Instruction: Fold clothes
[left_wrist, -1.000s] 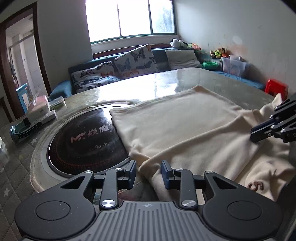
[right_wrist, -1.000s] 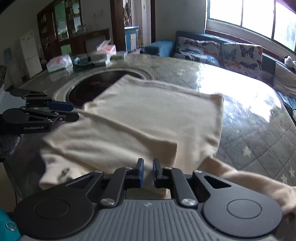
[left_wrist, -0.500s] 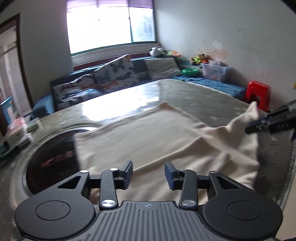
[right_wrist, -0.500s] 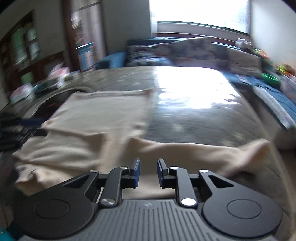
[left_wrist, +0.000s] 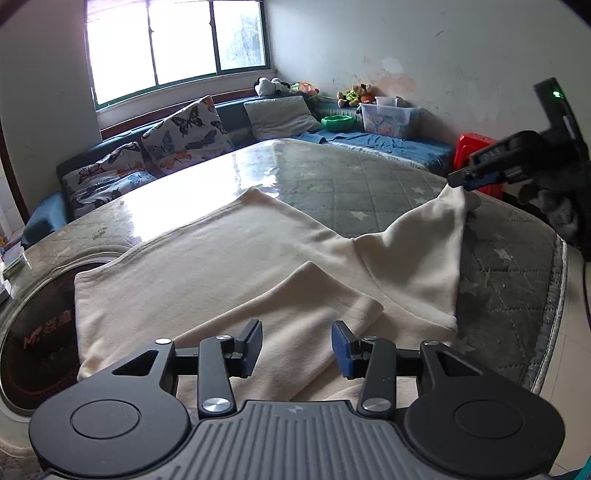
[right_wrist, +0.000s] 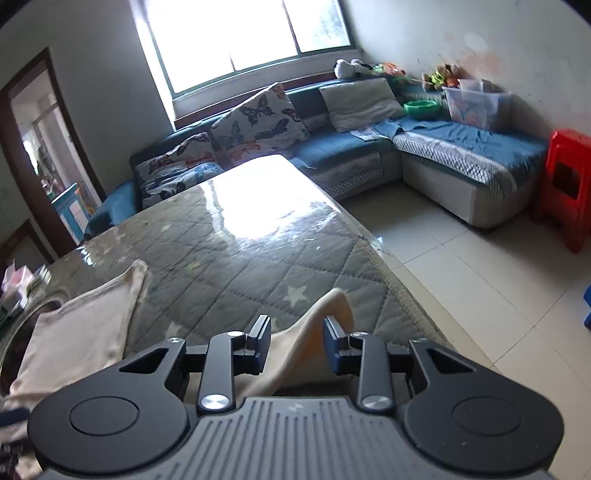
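Nearest in the left wrist view, the left hand-held gripper (left_wrist: 296, 347) hovers released, jaws spread over a folded-in sleeve flap (left_wrist: 295, 314) of the cream garment (left_wrist: 207, 266), which lies mostly flat on the quilted tabletop (left_wrist: 388, 184), one end reaching the dark round hotplate (left_wrist: 37, 350). Farther right, the right hand-held gripper (left_wrist: 456, 180) meets the tip of a lifted sleeve (left_wrist: 424, 240); from here it looks pinched, yet the right wrist view shows its jaws apart with the cloth (right_wrist: 314, 332) between them, so I cannot tell its grip. The step appears to be stretching that sleeve out; next it likely needs carrying inward across the body. The garment's long axis runs from hotplate toward the lifted sleeve.
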